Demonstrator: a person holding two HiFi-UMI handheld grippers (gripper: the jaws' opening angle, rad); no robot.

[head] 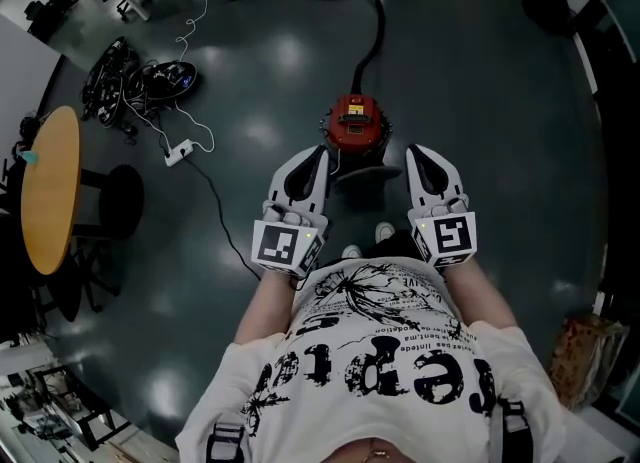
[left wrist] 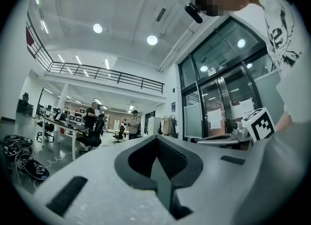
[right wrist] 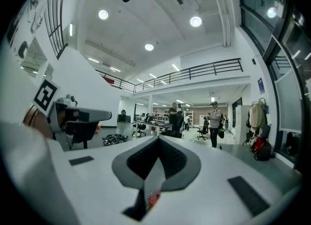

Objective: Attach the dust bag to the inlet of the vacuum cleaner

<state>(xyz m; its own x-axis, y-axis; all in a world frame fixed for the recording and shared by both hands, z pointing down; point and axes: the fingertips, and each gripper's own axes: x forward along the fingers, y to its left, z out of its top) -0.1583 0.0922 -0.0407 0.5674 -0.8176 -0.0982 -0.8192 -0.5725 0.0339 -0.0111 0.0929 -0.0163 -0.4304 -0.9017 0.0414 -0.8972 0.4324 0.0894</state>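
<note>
Left gripper (head: 318, 156), right gripper (head: 417, 156): fingers (head: 300, 176) clenched, empty; red vacuum cleaner (head: 356, 123) upright on floor beyond tips, hose (head: 375, 31) running away ahead.

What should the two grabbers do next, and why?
Probably lower both toward the red vacuum cleaner. The left gripper and the right gripper are both shut with nothing between their jaws, held up and looking across the room, while the vacuum sits on the floor just ahead of them. No dust bag can be made out in any view.
</note>
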